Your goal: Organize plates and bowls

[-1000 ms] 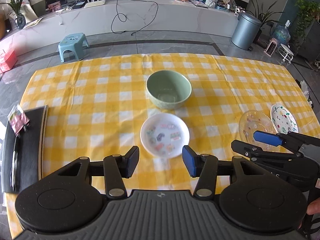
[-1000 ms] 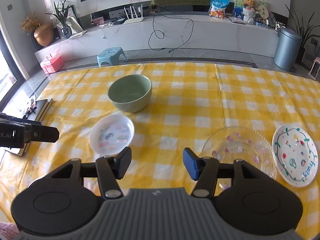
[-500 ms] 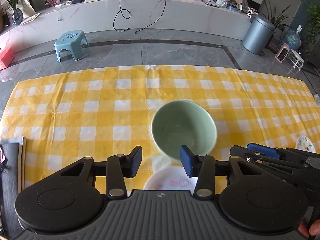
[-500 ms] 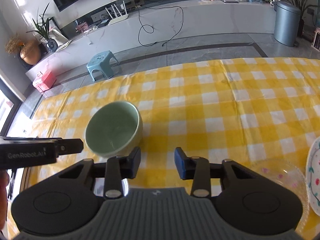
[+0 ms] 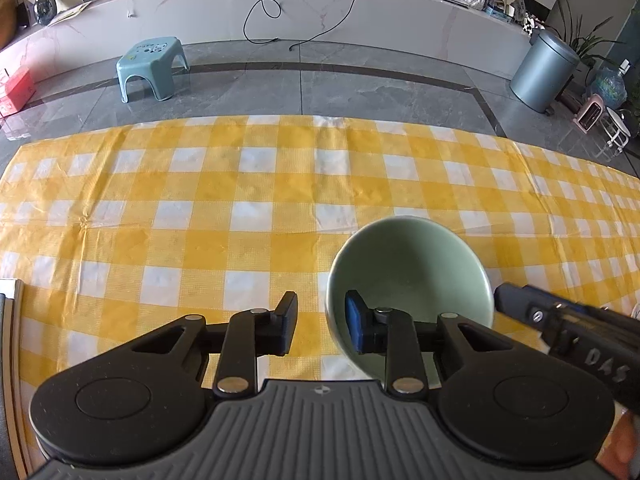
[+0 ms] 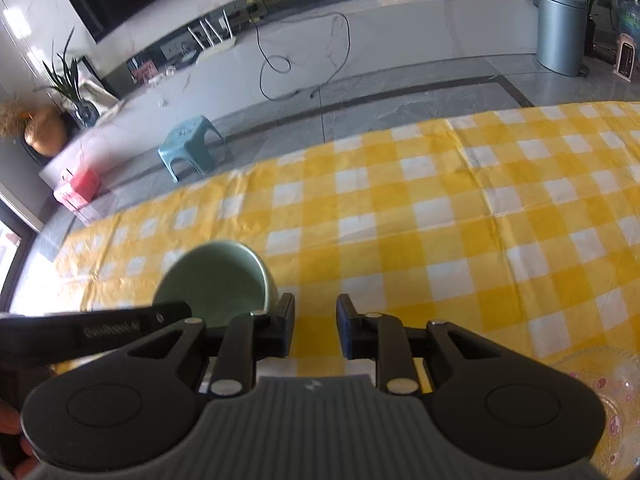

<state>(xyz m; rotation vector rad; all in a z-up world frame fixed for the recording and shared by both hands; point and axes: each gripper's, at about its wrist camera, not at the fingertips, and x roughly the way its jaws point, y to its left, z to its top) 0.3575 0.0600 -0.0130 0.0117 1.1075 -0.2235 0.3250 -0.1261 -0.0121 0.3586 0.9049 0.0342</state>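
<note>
A pale green bowl [image 5: 408, 276] stands on the yellow checked tablecloth [image 5: 240, 216]. My left gripper [image 5: 320, 326] is open and straddles the bowl's left rim: the right blue pad sits inside the bowl, the left finger outside. In the right wrist view the bowl [image 6: 212, 284] is at the lower left, just left of my right gripper [image 6: 314, 326], which is open and empty with its left finger beside the bowl's right wall. A clear patterned glass plate [image 6: 600, 396] shows at the lower right.
The right gripper's body [image 5: 568, 324] lies close to the bowl's right side. Beyond the table's far edge are a blue stool [image 5: 150, 66], a grey bin [image 5: 542, 74] and a long marble bench [image 5: 320, 12]. A dark object lies at the table's left edge [image 5: 6, 304].
Both grippers moved forward and down to the green bowl. The left one now has a finger inside the rim. The small white dish and painted plate have dropped out of view.
</note>
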